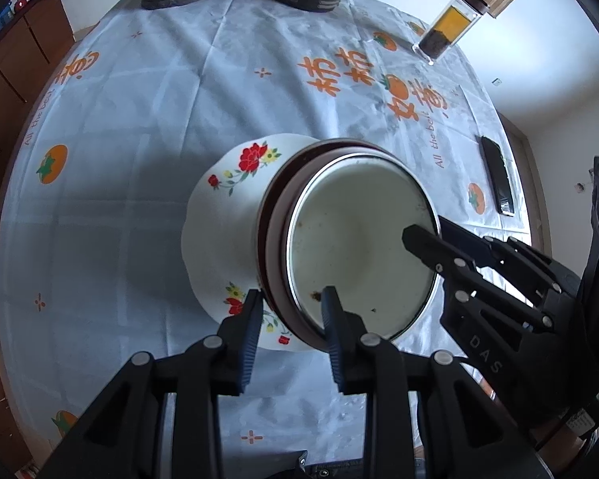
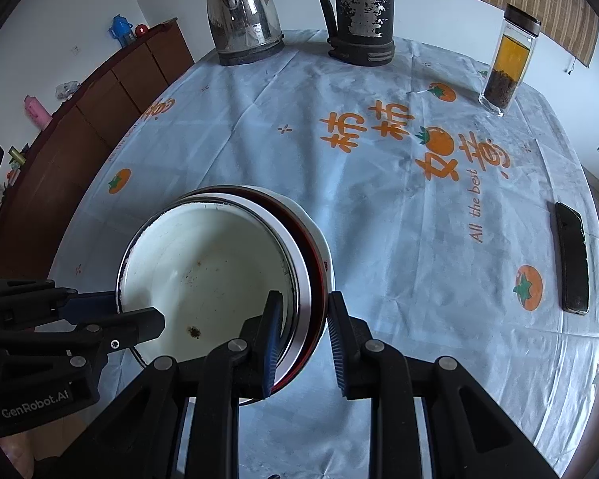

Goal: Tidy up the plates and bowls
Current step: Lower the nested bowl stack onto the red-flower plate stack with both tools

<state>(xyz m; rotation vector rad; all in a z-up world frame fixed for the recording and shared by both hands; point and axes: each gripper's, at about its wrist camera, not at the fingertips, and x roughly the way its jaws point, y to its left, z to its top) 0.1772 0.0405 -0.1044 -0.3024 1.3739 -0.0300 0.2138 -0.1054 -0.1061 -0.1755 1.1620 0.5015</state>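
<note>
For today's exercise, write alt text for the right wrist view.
Two hand-held grippers, right and left, clamp opposite rims of a stack of nested bowls above a persimmon-print tablecloth. Behind stand a steel kettle, a black jug and a tea jar; a phone lies right.

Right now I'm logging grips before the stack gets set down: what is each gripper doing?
Left gripper: closed on the rim of the stacked bowls.
Right gripper: closed on the opposite rim of the same stack.
</note>
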